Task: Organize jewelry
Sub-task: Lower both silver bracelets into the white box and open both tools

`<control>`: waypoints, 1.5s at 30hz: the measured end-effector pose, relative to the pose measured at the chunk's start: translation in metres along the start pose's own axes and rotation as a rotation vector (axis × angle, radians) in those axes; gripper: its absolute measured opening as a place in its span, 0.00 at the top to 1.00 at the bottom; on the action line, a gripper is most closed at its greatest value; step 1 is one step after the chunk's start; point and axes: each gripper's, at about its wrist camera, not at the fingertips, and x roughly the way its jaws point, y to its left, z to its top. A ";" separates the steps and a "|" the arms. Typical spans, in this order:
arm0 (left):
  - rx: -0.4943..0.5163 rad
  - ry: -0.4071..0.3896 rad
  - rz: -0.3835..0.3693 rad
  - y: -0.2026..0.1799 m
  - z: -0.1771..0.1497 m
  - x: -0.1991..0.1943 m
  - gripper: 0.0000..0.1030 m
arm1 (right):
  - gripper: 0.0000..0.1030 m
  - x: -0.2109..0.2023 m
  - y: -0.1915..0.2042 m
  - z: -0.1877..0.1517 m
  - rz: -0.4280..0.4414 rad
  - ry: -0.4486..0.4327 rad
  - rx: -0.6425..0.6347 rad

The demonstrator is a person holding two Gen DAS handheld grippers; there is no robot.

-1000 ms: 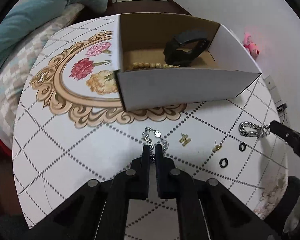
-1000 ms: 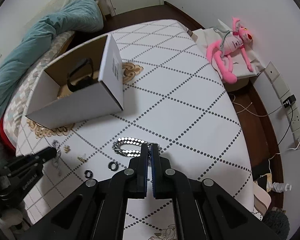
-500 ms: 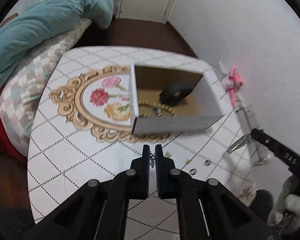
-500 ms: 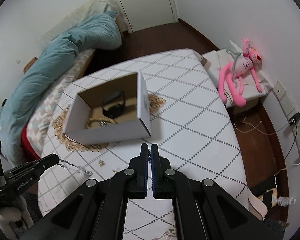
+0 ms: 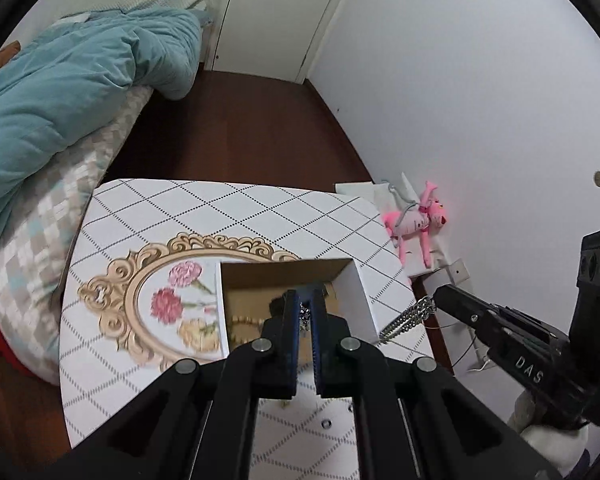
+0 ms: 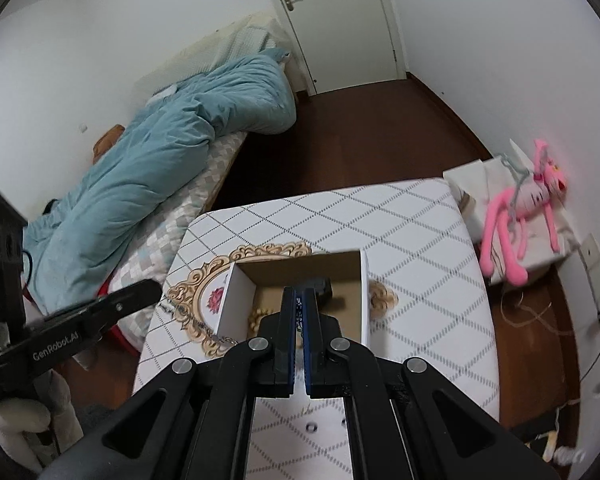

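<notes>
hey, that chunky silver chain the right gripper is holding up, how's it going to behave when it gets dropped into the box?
Probably floppy: the silver chain hangs slack in a doubled strand from the right gripper, so it should pool rather than hold shape. Its thick metal links suggest it is fairly heavy for its size. It may swing and snag the cardboard box wall beside it.

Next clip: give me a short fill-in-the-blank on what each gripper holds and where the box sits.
1. The right gripper is shut on a ____ chain.
2. The left gripper pinches a thinner chain above the open ____.
3. The plush toy beside the table is ____.

Missing words: silver; box; pink
</notes>
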 end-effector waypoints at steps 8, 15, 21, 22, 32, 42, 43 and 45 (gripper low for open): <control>-0.003 0.112 0.059 0.020 0.023 0.066 0.97 | 0.97 0.075 -0.009 0.021 -0.044 0.160 -0.007; -0.024 0.217 0.209 0.034 0.033 0.104 0.88 | 0.97 0.132 -0.023 0.025 -0.103 0.360 -0.024; -0.038 0.178 0.324 0.040 0.027 0.100 0.24 | 0.45 0.132 -0.025 0.022 -0.173 0.360 -0.061; -0.039 0.164 0.342 0.041 0.024 0.098 0.24 | 0.41 0.129 -0.026 0.019 -0.192 0.352 -0.067; 0.010 0.144 0.439 0.035 -0.024 0.098 0.00 | 0.02 0.126 -0.038 -0.020 -0.357 0.336 -0.092; 0.014 0.103 0.442 0.020 -0.045 0.081 0.00 | 0.02 0.103 -0.033 -0.032 -0.356 0.264 -0.073; 0.017 0.091 0.446 0.019 -0.047 0.076 0.00 | 0.02 0.098 -0.032 -0.034 -0.364 0.250 -0.076; 0.014 0.071 0.452 0.015 -0.050 0.067 0.00 | 0.02 0.087 -0.031 -0.036 -0.365 0.228 -0.070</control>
